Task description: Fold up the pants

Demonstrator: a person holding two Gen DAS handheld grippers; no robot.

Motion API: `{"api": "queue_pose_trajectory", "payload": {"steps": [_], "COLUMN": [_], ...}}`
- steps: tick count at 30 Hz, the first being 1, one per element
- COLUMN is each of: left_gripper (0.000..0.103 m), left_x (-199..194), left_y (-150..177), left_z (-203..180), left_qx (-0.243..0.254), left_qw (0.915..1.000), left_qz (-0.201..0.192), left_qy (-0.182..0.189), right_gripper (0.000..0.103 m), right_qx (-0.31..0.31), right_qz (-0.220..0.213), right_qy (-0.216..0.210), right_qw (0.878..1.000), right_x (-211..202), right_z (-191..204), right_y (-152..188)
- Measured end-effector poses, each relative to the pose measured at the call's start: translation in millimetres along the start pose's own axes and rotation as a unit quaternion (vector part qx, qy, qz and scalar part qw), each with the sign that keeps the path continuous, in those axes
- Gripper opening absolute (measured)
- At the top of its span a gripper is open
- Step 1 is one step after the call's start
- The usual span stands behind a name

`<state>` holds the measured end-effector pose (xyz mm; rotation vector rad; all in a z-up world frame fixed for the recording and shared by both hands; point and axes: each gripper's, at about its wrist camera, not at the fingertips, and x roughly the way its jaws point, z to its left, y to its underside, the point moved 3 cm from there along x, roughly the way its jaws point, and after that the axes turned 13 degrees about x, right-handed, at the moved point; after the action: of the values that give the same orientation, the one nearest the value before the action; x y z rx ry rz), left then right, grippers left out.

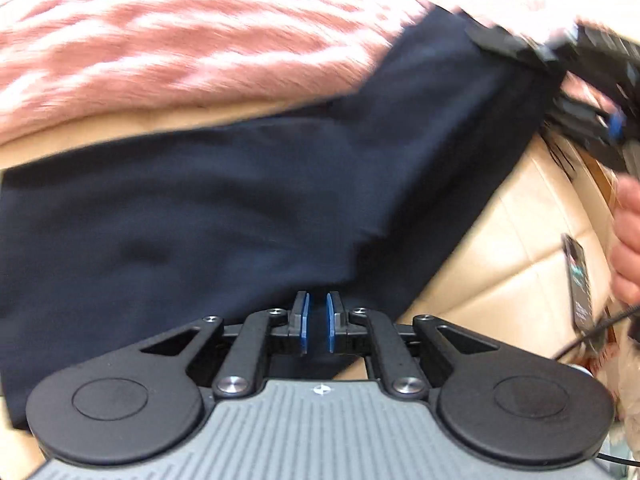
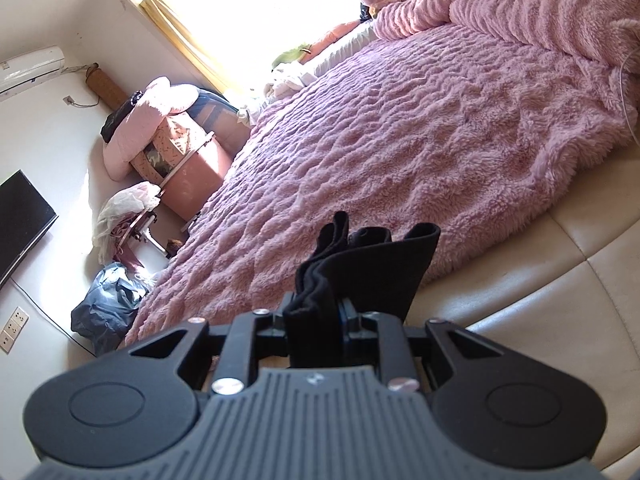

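The dark navy pants (image 1: 224, 208) lie across the beige leather bed edge, one leg stretched up to the right. My left gripper (image 1: 318, 320) hovers just over the pants' near edge with a small gap between its blue pads (image 1: 305, 324) and nothing visibly between them. My right gripper (image 2: 320, 312) is shut on a bunched end of the pants (image 2: 360, 264), which sticks up past the fingers. In the left wrist view the right gripper (image 1: 516, 46) shows at the upper right, holding the far end of the leg lifted.
A fluffy pink blanket (image 2: 420, 128) covers the bed behind the pants. The beige padded bed rim (image 2: 560, 300) runs along the right. A phone (image 1: 578, 280) and a cable lie near a hand at the right. Bags (image 2: 108, 304) sit on the floor.
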<state>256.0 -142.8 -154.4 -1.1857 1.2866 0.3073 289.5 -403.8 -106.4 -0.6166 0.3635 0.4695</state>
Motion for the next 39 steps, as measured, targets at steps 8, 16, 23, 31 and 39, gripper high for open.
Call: {"api": "queue_pose_trajectory", "payload": {"steps": [8,16,23,31,39], "left_gripper": [0.009,0.009,0.009,0.009,0.009], "left_x": [-43.5,-43.6,-12.8,27.9,18.5], "left_y": [2.4,13.6,-12.8,-3.8,19.3], "left_z": [84.8,94.7,52.5,-3.2,-7.1], "left_qx": [-0.058,-0.078,-0.028,0.063,0.014], "left_qw": [0.9954,0.9954,0.9960,0.9973,0.9967], "left_qz": [-0.025,-0.055,-0.077,-0.017,0.008], "left_qy": [-0.073,-0.012,0.035,0.033,0.080], "right_gripper": [0.016,0.016,0.015,0.015,0.015], "right_qx": [-0.037,-0.113,-0.080,0.032,0.046], "right_qz": [-0.003,0.012,-0.001,-0.028,-0.019], "right_qy": [-0.018,-0.043,-0.004,0.036,0.017], "right_qw": [0.999,0.993,0.997,0.998,0.999], "right_x": [-10.5,-3.2,-7.3,-26.9,-17.3], "right_z": [46.1,122.4,102.7,3.4,-9.0], "right_y": [18.4,43.1,32.2,-2.9,3.1]}}
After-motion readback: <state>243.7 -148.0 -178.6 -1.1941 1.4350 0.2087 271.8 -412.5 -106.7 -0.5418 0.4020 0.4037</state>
